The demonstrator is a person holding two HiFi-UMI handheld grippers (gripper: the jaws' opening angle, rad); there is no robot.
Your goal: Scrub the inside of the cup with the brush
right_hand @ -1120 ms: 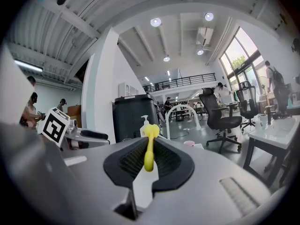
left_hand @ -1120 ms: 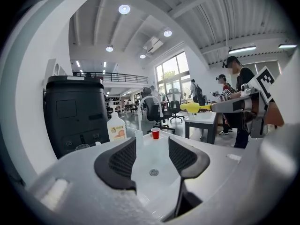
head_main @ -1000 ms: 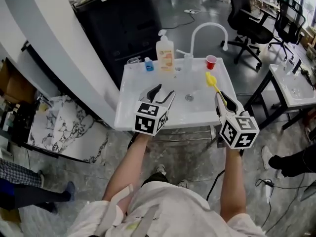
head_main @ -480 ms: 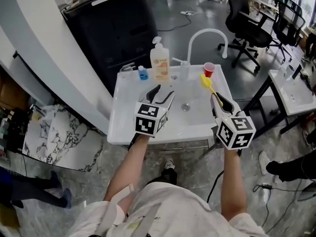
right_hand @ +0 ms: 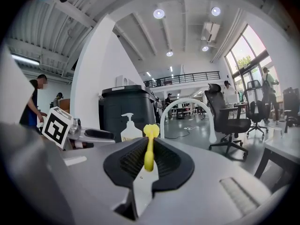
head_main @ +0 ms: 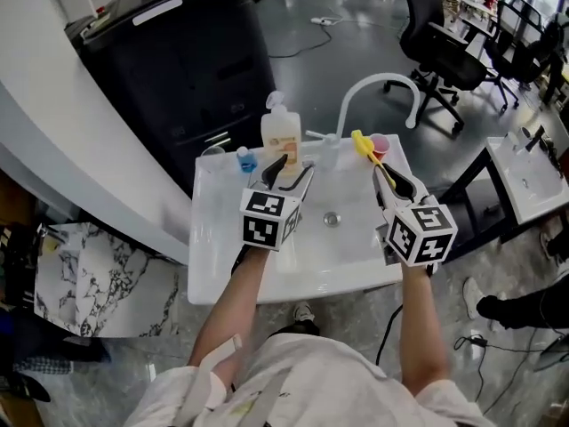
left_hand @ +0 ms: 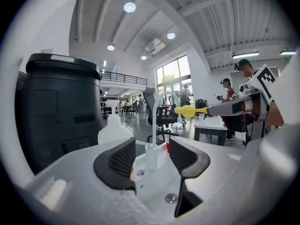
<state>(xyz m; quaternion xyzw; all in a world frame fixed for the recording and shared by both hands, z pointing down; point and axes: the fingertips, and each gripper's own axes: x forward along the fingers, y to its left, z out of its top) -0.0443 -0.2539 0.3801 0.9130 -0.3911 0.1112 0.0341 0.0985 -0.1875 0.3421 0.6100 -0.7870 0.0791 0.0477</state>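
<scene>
Your right gripper (right_hand: pixel 149 162) is closed tight on the handle of the yellow brush (right_hand: pixel 149 144), while your left gripper (left_hand: pixel 151 159) stands about half open with nothing between its pads. The red cup (head_main: pixel 380 144) stands at the back right of the white sink (head_main: pixel 293 278), just beside the base of the faucet (head_main: pixel 374 85), and it appears to be upright with its mouth up, though it is small and partly covered in the head view. As I judge it, you are on the approach, so steady the cup first: bring the open left jaws around its wall and close gently, since a light cup will likely skate or tip under the bristles. Then tilt the brush nose-down before you enter. For now its long axis runs along the right jaws, close to level, head pointing away from you toward the faucet, whereas the cup's axis is vertical.
</scene>
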